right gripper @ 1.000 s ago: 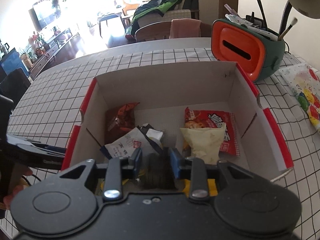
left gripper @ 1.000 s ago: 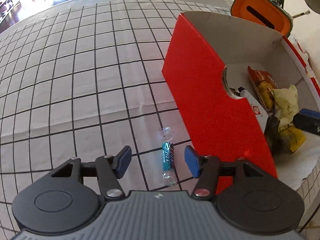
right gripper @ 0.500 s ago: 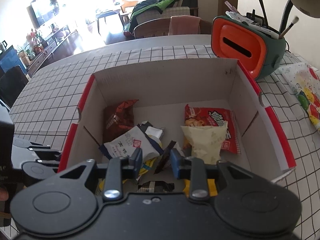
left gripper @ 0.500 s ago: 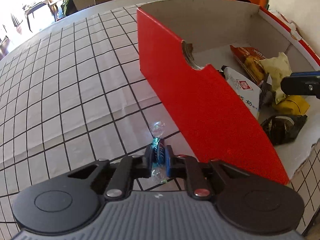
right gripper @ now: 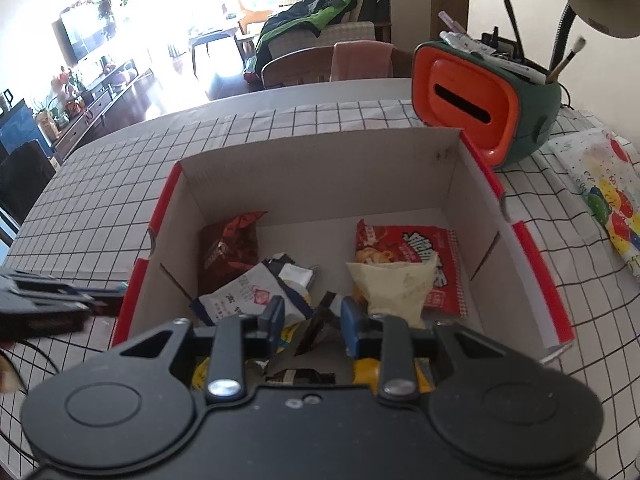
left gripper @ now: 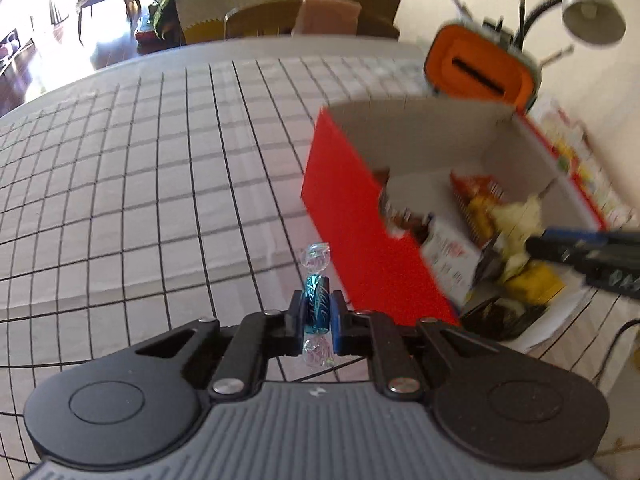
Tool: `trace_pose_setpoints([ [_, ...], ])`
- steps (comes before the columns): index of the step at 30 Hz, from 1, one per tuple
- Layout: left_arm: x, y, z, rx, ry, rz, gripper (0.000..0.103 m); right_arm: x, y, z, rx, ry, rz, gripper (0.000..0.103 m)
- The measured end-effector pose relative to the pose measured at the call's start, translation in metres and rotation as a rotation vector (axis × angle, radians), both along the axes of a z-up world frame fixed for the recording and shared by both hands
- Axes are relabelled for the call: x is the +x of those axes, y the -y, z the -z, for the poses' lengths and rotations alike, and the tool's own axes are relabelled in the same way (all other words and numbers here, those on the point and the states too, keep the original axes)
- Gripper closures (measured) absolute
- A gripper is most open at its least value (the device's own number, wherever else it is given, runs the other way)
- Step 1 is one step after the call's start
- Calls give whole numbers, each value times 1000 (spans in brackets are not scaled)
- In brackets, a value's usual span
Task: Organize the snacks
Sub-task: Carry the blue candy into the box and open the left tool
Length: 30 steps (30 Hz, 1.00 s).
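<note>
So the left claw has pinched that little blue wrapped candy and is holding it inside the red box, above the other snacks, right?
Not quite. The left claw does pinch the blue wrapped candy, but it holds it outside the red box, over the checked tablecloth beside the box's red wall. The left wrist view shows this. The other snacks lie inside the box.

The left wrist camera looks down past its jaws from just outside the red box (left gripper: 360, 216), over the checked table (left gripper: 140, 180). The right wrist camera peers steeply into that box (right gripper: 320, 168) from close above. Both views share the box and the orange holder (right gripper: 472, 108).
</note>
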State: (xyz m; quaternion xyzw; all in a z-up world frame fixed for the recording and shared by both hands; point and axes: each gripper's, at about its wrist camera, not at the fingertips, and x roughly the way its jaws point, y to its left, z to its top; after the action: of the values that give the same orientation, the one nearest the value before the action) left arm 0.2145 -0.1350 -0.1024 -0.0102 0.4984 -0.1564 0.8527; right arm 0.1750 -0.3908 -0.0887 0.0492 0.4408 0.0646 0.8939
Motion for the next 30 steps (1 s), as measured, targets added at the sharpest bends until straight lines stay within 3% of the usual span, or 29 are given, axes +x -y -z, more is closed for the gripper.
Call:
trace_pose_setpoints([
  [5,-1,1,-33,-62,37,-1,91,-5,12,-6,0,16,12,73],
  [11,11,40,-49,-81,66,81,91,-6,27,-6,-11,19,36,73],
  [20,22,100,-20,-24,-10,196,91,-10,38,-1,-5,5,50,72],
  [30,19,117,7,66,-44,211,91,-11,43,3,6,-12,26,71],
])
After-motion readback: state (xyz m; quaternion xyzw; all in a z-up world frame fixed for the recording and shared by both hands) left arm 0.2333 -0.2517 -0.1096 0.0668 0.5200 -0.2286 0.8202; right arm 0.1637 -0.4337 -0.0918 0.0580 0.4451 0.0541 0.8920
